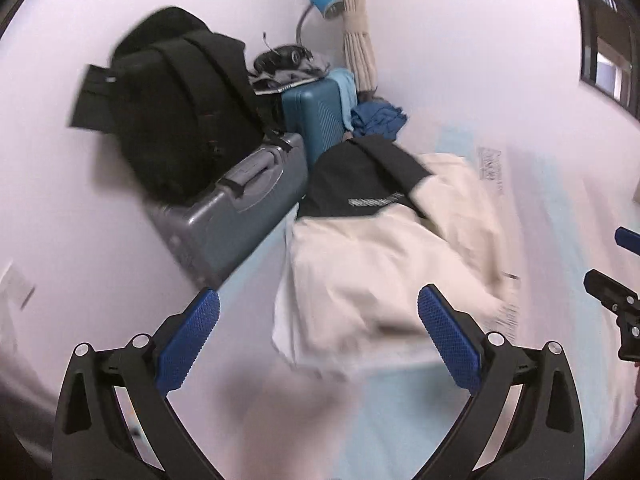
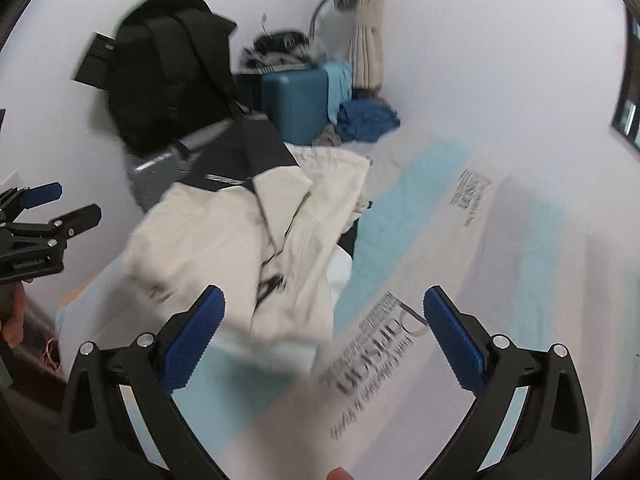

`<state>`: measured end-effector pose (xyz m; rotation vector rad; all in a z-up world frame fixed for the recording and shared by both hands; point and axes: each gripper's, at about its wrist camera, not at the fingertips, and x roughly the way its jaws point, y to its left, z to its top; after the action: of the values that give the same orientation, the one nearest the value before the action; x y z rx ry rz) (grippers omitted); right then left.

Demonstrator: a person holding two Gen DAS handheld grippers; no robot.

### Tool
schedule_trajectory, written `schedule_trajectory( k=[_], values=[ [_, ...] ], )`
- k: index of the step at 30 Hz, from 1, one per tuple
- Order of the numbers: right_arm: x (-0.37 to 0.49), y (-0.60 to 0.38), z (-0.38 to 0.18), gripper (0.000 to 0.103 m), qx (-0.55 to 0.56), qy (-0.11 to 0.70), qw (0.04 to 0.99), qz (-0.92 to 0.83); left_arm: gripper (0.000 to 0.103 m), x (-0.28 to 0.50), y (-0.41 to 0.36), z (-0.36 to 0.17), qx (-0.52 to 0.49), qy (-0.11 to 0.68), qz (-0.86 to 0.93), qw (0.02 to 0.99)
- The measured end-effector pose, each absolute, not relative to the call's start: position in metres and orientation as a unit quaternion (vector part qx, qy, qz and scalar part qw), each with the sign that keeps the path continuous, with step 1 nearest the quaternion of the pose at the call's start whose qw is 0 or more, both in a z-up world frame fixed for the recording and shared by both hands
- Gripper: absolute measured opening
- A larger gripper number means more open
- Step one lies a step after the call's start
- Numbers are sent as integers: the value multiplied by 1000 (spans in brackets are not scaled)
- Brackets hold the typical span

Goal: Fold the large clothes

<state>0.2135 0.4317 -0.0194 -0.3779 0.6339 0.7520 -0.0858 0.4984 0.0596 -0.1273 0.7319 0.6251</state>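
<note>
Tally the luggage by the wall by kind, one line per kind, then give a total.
Black backpack: 1
Grey suitcase: 1
Teal suitcase: 1
Total: 3

Two suitcases: grey (image 1: 230, 216), teal (image 1: 316, 114); one black backpack (image 1: 176, 100); one cream-black jacket (image 1: 384, 248); one lamp (image 1: 326, 4); two grippers: left (image 1: 318, 340), right (image 2: 324, 338)

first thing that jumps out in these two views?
The cream-and-black jacket heaped on the pale printed bedsheet, ahead of both open tongs: left tongs, right tongs. Behind it, by the wall, a black backpack sits on a grey suitcase, a teal suitcase beside them.
</note>
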Motion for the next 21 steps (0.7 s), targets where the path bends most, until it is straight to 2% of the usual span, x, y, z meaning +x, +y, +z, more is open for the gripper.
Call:
schedule_trajectory(
  k=[6, 9, 21],
  values=[
    [135, 345, 29, 96, -137, 304, 869, 366, 97, -170, 411, 85, -146, 394, 267, 867],
    [89, 309, 43, 96, -141, 272, 879, 366, 97, -210, 379, 87, -157, 391, 259, 869],
    [-21, 298, -4, 96, -136, 270, 892, 336, 97, -302, 347, 61, -89, 363, 267, 888]
  ],
)
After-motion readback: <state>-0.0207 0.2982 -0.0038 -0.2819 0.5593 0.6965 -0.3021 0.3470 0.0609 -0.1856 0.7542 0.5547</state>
